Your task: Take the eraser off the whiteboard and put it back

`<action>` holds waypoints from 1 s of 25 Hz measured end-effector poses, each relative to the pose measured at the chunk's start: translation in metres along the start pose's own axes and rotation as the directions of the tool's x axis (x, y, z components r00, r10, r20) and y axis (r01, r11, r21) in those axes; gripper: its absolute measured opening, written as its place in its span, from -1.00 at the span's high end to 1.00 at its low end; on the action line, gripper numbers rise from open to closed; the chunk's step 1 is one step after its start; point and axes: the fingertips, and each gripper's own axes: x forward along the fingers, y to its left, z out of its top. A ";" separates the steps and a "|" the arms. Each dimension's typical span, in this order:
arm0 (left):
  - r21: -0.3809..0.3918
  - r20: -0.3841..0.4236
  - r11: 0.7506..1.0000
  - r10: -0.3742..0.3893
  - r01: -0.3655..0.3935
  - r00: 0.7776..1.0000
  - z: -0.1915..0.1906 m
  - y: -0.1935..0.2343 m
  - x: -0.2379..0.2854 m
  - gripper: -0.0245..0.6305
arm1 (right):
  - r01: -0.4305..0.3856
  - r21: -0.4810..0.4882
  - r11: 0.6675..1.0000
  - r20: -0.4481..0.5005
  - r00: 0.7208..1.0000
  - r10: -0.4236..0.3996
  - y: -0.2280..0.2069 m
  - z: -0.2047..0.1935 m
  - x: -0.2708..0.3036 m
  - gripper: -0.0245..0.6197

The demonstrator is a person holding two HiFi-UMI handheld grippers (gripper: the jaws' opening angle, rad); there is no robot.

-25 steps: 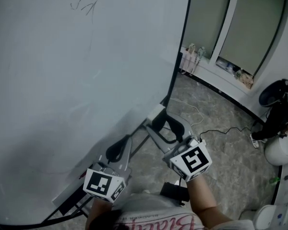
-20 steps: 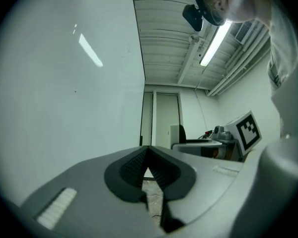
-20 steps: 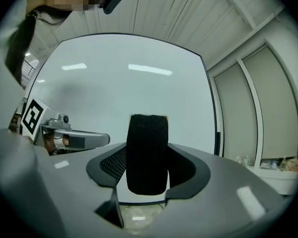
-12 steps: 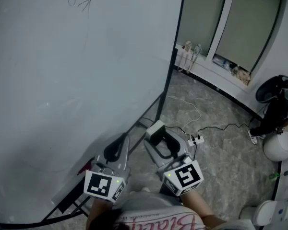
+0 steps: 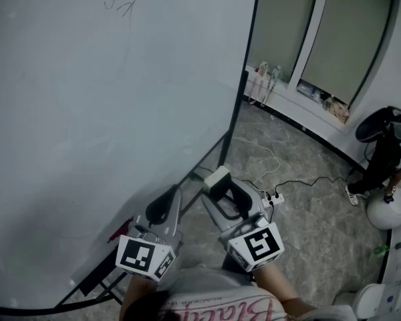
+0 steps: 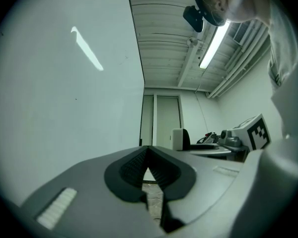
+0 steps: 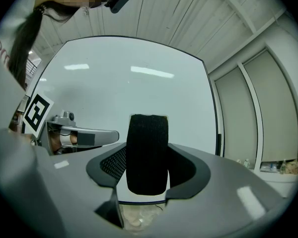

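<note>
Eraser [image 7: 147,152] upright between fingers [image 7: 108,166] of the right gripper [image 7: 148,170], near the whiteboard [image 7: 129,88].

The floor [image 5: 314,159] is grey marbled stone, with a white cable [image 5: 264,154] and a power strip [image 5: 275,196] lying on it. Along the curved far wall stand tall grey-green windows [image 5: 351,32] in white frames, with small items [image 5: 266,72] on the white sill [image 5: 291,99]. The ceiling [image 6: 164,29] is ribbed white panelling with a lit tube lamp [image 6: 212,43].
</note>
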 end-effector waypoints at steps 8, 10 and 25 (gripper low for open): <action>0.014 -0.006 1.000 0.010 -0.010 1.000 0.001 0.005 0.001 0.93 | -0.022 -0.081 0.996 -0.007 1.000 0.022 -0.015 0.018 0.025 0.20; 0.019 -0.009 1.000 0.016 -0.016 1.000 0.001 0.007 0.000 0.93 | -0.032 -0.103 0.994 0.010 0.999 0.033 -0.018 0.028 0.036 0.20; 0.004 -0.021 0.999 0.050 -0.050 0.999 -0.004 0.021 -0.014 0.93 | -0.148 -0.195 0.970 0.016 0.988 0.154 -0.010 0.065 0.142 0.19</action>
